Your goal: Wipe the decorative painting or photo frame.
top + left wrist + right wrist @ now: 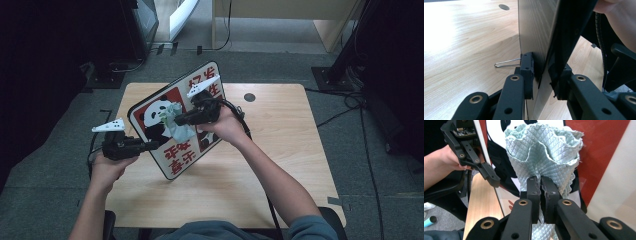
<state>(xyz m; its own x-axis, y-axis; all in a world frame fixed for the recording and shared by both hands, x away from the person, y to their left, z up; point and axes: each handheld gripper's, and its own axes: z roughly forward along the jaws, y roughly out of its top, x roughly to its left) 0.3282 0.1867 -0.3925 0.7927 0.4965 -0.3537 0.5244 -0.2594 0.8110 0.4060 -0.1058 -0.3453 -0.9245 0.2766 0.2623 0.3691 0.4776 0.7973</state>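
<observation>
Above the table (280, 165), left fingers (541, 77) clamp the sign's (165, 107) edge, right fingers (541, 195) pinch the cloth (544, 152) against it.

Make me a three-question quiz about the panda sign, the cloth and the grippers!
1. Where is the cloth?
A. flat on the table
B. against the face of the panda sign
C. on the floor

2. What colour is the cloth?
A. pale blue-green
B. yellow
C. black

3. What is the left gripper doing?
A. hanging open
B. lying on the table
C. clamping the sign's edge

Answers: 1 B, the right gripper presses it on the panda picture. 2 A, the quilted fabric looks pale blue-green. 3 C, the sign's edge sits between its jaws.
</observation>
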